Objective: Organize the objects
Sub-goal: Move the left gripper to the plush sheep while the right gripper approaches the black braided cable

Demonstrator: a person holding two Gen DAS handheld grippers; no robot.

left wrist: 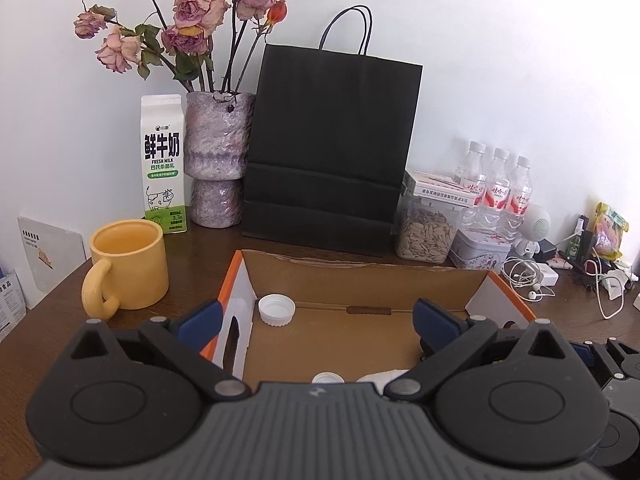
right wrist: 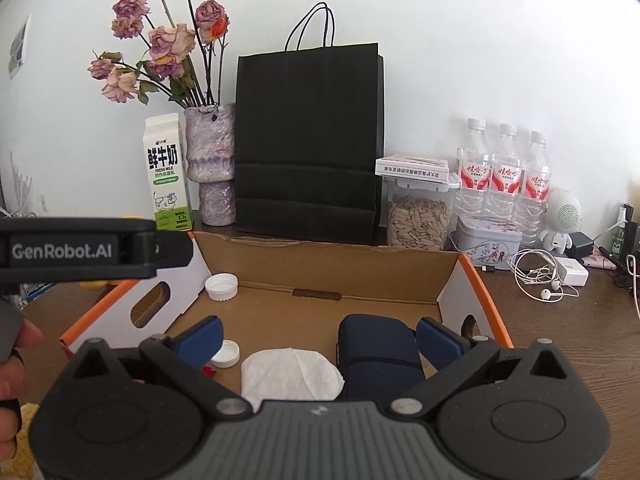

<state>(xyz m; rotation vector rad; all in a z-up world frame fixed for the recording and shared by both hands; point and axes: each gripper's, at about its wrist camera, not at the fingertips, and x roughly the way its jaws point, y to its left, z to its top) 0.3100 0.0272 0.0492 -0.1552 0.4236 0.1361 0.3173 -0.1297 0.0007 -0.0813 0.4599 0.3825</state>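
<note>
Right wrist: right hand-held gripper point(right wrist: 318, 338) wide, empty, over cardboard box point(right wrist: 320, 258) holding caps, tissue point(right wrist: 290, 374), navy pouch point(right wrist: 378, 356); left hand-held gripper point(left wrist: 316, 318) wide too; between placements, next needs another loose item from surface point(left wrist: 200, 264)

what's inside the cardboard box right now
Inside the cardboard box: two white caps, a white tissue and a navy pouch. The near floor is covered by the gripper body.
</note>
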